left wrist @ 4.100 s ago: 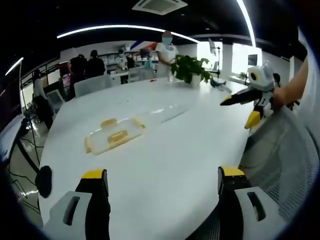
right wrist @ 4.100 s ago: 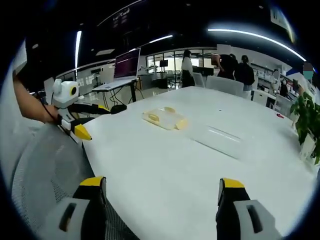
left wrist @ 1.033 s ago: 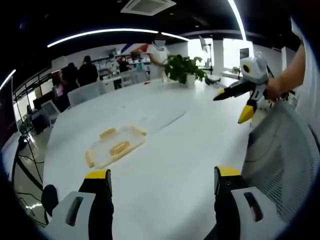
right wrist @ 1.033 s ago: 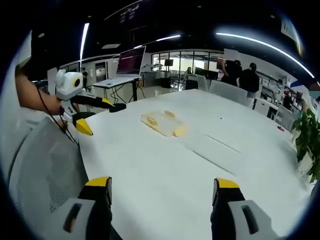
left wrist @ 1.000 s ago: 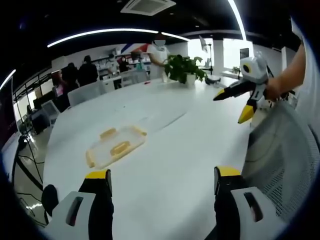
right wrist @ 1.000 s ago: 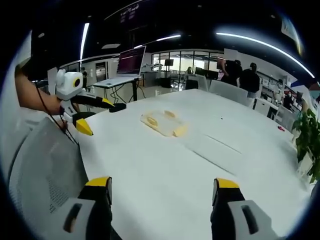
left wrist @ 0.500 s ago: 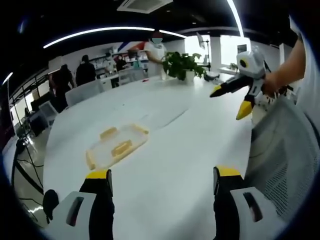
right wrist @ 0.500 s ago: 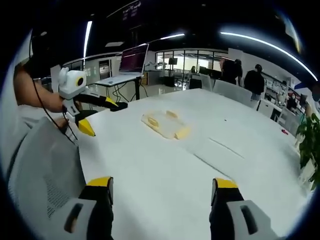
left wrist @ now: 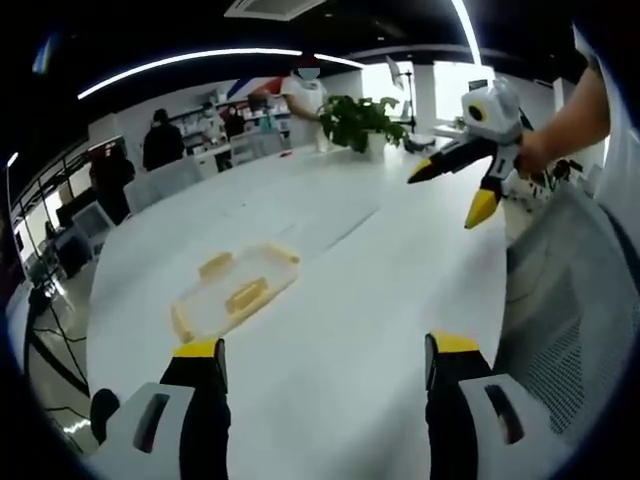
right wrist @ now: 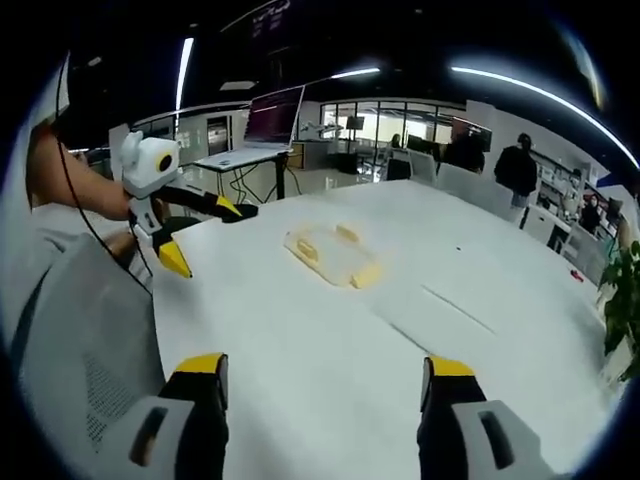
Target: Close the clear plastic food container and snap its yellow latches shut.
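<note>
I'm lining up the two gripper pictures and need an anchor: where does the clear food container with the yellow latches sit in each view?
Left gripper view: the container lies on the white table, left of centre, above the left finger.
Right gripper view: the container lies just above centre, on the table's far half.
Shared landmark: the potted plant, top centre in the left gripper view, at the right edge in the right gripper view.

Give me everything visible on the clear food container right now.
The clear plastic food container is a shallow rectangular tray with yellow latches on its sides, lying flat on the white table. A transparent flat piece, probably its lid, lies separately on the table just beyond it. Nothing touches the container: the left claw and right claw are both open and well short of it.
</note>
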Available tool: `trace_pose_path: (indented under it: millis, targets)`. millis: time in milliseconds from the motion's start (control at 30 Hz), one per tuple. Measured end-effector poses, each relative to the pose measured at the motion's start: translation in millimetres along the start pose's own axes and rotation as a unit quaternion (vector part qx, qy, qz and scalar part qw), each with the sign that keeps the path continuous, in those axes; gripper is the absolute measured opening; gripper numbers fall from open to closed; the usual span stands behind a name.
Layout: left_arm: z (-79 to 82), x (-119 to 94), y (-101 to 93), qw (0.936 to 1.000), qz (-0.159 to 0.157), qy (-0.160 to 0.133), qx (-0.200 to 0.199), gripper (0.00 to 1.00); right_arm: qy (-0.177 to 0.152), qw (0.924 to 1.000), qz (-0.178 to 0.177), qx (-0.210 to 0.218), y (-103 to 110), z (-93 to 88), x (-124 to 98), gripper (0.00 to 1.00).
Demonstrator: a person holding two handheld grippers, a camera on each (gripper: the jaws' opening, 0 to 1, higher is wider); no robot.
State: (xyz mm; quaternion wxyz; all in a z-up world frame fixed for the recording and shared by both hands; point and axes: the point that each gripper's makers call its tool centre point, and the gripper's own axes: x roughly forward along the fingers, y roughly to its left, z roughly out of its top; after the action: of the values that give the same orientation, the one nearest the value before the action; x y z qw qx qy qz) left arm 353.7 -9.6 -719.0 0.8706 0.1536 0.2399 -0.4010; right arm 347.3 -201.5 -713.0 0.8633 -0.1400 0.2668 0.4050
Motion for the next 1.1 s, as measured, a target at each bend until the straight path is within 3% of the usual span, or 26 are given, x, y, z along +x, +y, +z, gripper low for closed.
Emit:
trace_pose_path:
  millis: [1100]
  targets:
    - [-11.6,11,33.5,0.9991,-0.011,0.036,0.019,0.74,0.01,0.9992,0.031,-0.023,-25,21.8,33,0.74]
